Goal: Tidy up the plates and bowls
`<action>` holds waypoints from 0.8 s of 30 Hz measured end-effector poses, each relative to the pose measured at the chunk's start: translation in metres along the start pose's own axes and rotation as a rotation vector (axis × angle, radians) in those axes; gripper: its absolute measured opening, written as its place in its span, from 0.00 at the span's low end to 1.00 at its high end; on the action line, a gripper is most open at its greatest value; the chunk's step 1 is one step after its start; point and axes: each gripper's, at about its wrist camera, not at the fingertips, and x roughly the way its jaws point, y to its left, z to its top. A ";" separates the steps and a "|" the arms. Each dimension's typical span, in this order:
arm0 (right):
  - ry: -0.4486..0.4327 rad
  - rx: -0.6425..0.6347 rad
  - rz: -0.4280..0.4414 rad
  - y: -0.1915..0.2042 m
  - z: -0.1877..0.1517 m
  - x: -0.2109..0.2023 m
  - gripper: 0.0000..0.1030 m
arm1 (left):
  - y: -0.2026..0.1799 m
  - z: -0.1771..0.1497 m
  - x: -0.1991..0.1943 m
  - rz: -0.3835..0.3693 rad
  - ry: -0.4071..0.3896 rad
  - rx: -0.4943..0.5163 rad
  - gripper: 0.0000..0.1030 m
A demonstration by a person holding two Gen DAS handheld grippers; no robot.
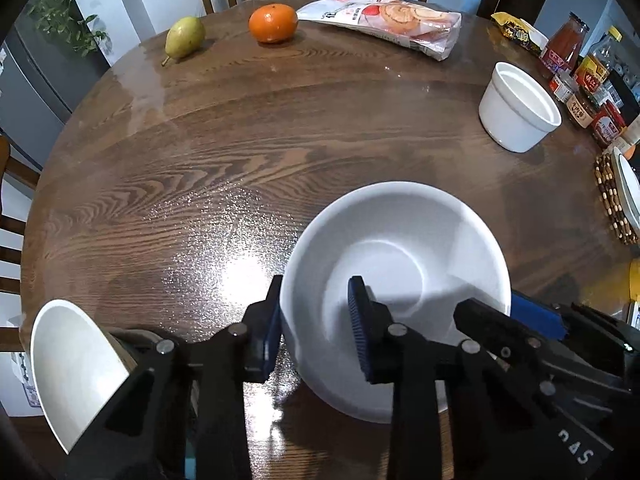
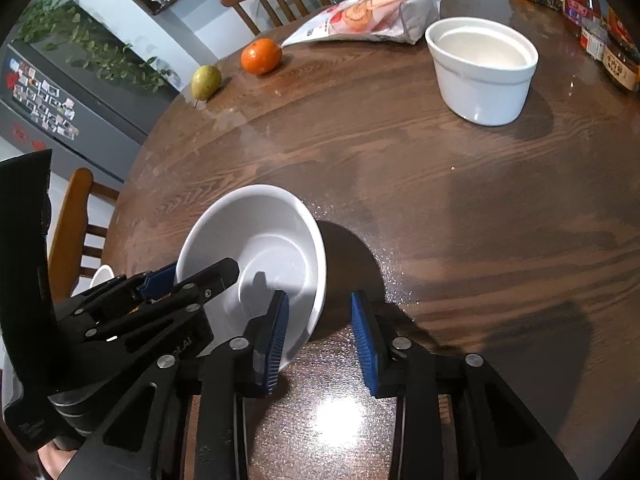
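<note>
The bowl (image 1: 396, 280) sits low and right of centre in the left wrist view, on the table (image 1: 240, 140). The left gripper (image 1: 316, 324) straddles the bowl's left rim – one blue pad outside the wall, the other inside the basin. The outer pad lies against the wall; whether the inner one presses cannot be told, as a gap of white shows beside it. The jaws stand partly open.

In the right wrist view the same bowl (image 2: 256, 248) lies left of centre. The right gripper (image 2: 320, 340) straddles the bowl's right rim – its left pad inside, against the wall, its right pad outside and apart from it, over bare table. Those jaws are partly open too, no grip shown.

A second bowl (image 1: 72, 364) is at the lower left of the left view. A ramekin (image 1: 520, 108) stands at right, well apart.
</note>
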 end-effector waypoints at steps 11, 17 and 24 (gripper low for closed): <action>0.018 0.004 0.002 -0.003 -0.001 0.005 0.17 | -0.001 0.000 0.001 -0.015 0.007 -0.015 0.15; 0.000 -0.007 -0.013 -0.001 -0.001 0.000 0.16 | -0.004 0.001 -0.001 -0.004 -0.004 -0.005 0.15; -0.020 -0.002 -0.011 -0.001 -0.002 -0.007 0.16 | -0.007 0.000 -0.007 -0.002 -0.022 0.000 0.15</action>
